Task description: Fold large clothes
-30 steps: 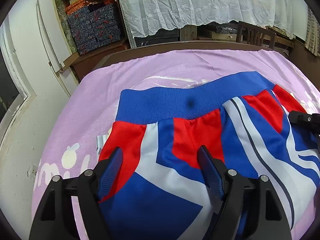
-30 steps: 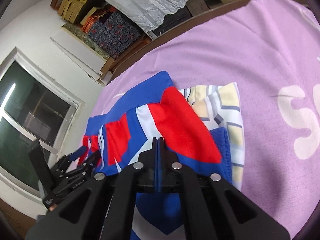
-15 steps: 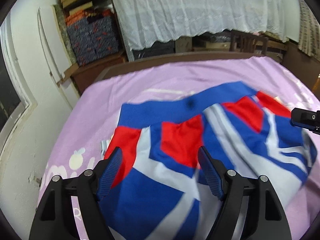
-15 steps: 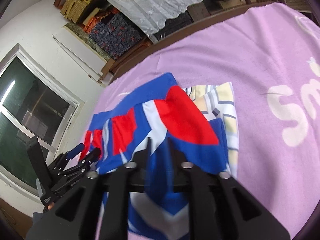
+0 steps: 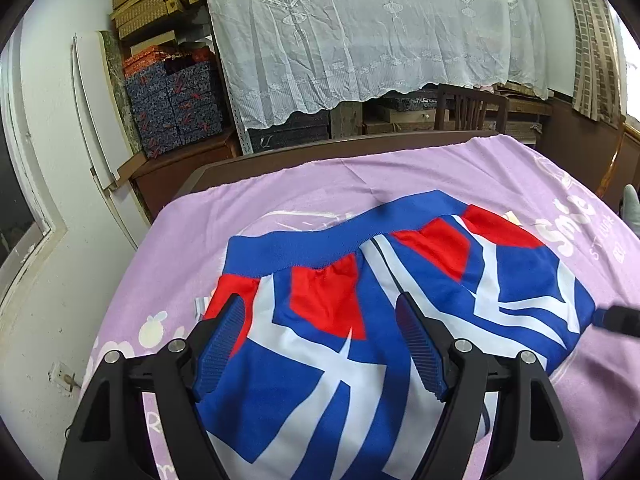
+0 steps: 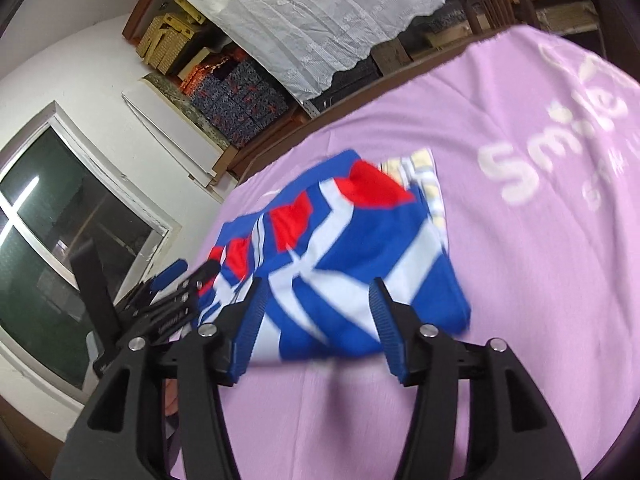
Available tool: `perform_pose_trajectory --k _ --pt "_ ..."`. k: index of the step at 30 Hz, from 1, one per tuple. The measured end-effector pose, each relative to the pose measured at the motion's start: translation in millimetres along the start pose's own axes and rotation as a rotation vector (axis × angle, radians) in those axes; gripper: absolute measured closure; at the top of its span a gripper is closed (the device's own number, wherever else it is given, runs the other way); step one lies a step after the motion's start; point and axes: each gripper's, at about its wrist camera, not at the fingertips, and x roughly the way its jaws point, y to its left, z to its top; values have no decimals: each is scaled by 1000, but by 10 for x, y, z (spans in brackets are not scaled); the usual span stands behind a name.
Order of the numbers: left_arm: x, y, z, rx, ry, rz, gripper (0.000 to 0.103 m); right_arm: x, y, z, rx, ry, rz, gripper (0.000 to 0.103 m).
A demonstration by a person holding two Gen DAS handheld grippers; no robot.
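Observation:
Blue, red and white shorts (image 5: 360, 304) lie folded on the purple cloth (image 5: 280, 192), blue waistband at the far side. They also show in the right wrist view (image 6: 344, 248), lying on a pale striped garment (image 6: 424, 172). My left gripper (image 5: 324, 344) is open and empty just above the shorts' near part. My right gripper (image 6: 316, 320) is open and empty at the shorts' near edge, held clear of the fabric. Its tip (image 5: 618, 320) shows at the right of the left wrist view, and the left gripper (image 6: 176, 296) shows at the left of the right wrist view.
The purple cloth (image 6: 520, 280) carries white lettering (image 6: 560, 152) on the right. Behind the table stand shelves under a lace curtain (image 5: 360, 32), patterned boxes (image 5: 176, 104) and a wooden chair (image 5: 468, 108). A wall and a window (image 6: 60, 240) lie to the left.
My right gripper opened, let go of the shorts and drew back. The shorts settled flat on the pile. My left gripper stayed open and rose a little.

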Motion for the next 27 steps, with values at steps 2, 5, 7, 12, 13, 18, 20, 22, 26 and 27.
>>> perform_pose_trajectory --k 2,5,7,12,13,18,20,22,26,27 --pt "17 -2 -16 -7 12 -4 25 -9 -41 -75 28 23 4 49" --pt "98 -3 -55 -20 50 -2 25 -31 -83 -173 68 41 5 49" --pt "176 2 -93 -26 82 2 25 -45 -101 -225 95 48 8 47" --pt "448 16 -199 -42 186 14 18 -39 -145 -298 173 56 -15 44" --pt "462 45 -200 -57 190 17 15 -23 -148 -306 188 56 -28 44" --pt "505 142 -217 -98 220 -5 10 93 -248 -282 281 63 -49 44" --pt "506 156 -215 -89 216 3 10 155 -294 -253 325 62 -48 44" --pt "513 178 -220 -87 214 5 10 201 -348 -211 374 34 -48 46" --pt "502 158 -226 -89 216 1 10 319 -401 -34 437 -39 -89 46" --pt "502 158 -228 -87 215 2 10 354 -420 10 449 -53 -98 46"
